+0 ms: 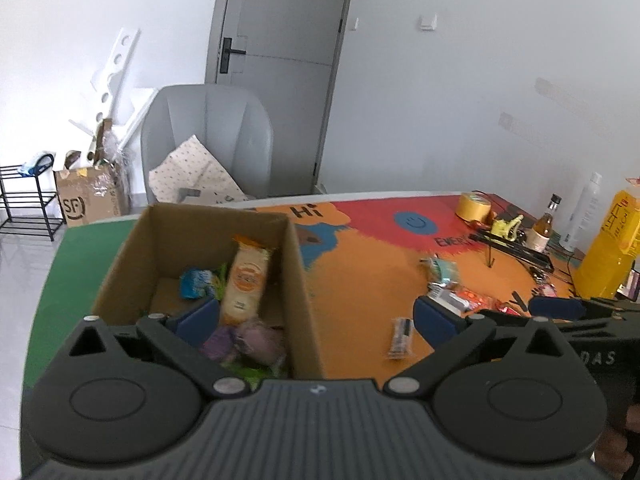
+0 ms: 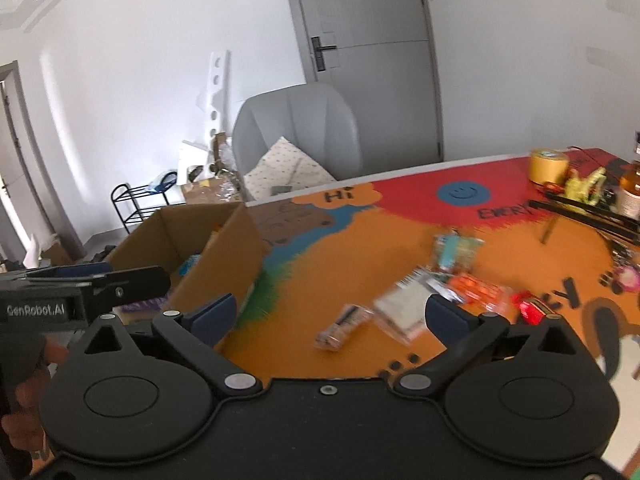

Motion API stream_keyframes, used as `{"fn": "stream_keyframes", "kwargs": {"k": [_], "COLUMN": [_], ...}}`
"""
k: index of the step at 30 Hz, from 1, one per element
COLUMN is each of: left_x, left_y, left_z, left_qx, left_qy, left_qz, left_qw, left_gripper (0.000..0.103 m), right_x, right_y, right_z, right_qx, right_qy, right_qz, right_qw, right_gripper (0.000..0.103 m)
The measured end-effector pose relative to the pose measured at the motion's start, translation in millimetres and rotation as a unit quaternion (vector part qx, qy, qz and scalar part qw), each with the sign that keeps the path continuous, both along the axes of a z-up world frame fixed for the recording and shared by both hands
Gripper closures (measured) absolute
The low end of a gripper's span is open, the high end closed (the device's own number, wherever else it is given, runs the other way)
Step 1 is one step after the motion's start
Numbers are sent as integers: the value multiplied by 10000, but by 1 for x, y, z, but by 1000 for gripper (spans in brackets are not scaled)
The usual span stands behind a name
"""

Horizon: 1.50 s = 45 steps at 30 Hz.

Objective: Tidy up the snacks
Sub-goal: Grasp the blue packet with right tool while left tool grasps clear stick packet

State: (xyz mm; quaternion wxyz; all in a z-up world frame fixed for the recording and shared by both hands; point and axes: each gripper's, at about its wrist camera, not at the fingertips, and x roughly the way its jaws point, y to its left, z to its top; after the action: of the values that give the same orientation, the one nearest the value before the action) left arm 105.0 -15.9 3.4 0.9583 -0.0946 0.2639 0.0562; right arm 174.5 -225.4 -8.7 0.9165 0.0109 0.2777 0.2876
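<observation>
An open cardboard box (image 1: 298, 280) stands on the colourful table mat (image 1: 360, 280). Inside lie an orange-and-cream packet (image 1: 246, 280), a blue packet (image 1: 196, 282) and purple packets (image 1: 248, 340). My left gripper (image 1: 316, 320) hangs open over the box's right wall, nothing between its pads. Loose snacks lie on the mat to the right: a clear-wrapped bar (image 2: 340, 328), a white packet (image 2: 402, 312), an orange packet (image 2: 476, 286), a red one (image 2: 534, 308) and a teal one (image 2: 456, 250). My right gripper (image 2: 330, 316) is open above the bar and white packet, apart from them. The box (image 2: 224, 256) is to its left.
A yellow tape roll (image 2: 548, 166), a small brown bottle (image 1: 544, 228), a white bottle (image 1: 582, 212), a tall yellow bag (image 1: 608, 252) and a black stand (image 1: 516, 248) crowd the mat's far right. A grey chair (image 1: 208, 136) with a cushion stands behind the table.
</observation>
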Motion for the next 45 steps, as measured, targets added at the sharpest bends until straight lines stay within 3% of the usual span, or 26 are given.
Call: {"fn": "stream_keyframes", "kwargs": {"k": [17, 26, 35, 38, 42, 45], "left_x": [7, 14, 24, 28, 37, 45], "left_y": [-48, -66, -79, -83, -86, -88], "left_z": [-10, -18, -30, -35, -41, -42], "left_qx": [-18, -156, -149, -147, -152, -84], "left_qy": [227, 330, 423, 492, 527, 531], "left_qz": [-516, -752, -943, -1016, -1049, -1074], "left_qw": [9984, 9965, 9945, 9935, 9930, 9928], "left_gripper": [0, 1, 5, 10, 19, 23], "right_x": [-14, -22, -21, -18, -11, -6], "right_y": [-78, -100, -107, -107, -106, -106], "right_z": [-20, -38, -59, -68, -79, -83], "right_qx": [-22, -40, -65, -65, -99, -91], "right_qy": [298, 489, 787, 915, 1088, 1076], "right_qz": [-782, -899, -897, -866, -803, -764], "right_qw": [9965, 9947, 9928, 9920, 9908, 9912], "right_gripper": [0, 3, 23, 36, 67, 72]}}
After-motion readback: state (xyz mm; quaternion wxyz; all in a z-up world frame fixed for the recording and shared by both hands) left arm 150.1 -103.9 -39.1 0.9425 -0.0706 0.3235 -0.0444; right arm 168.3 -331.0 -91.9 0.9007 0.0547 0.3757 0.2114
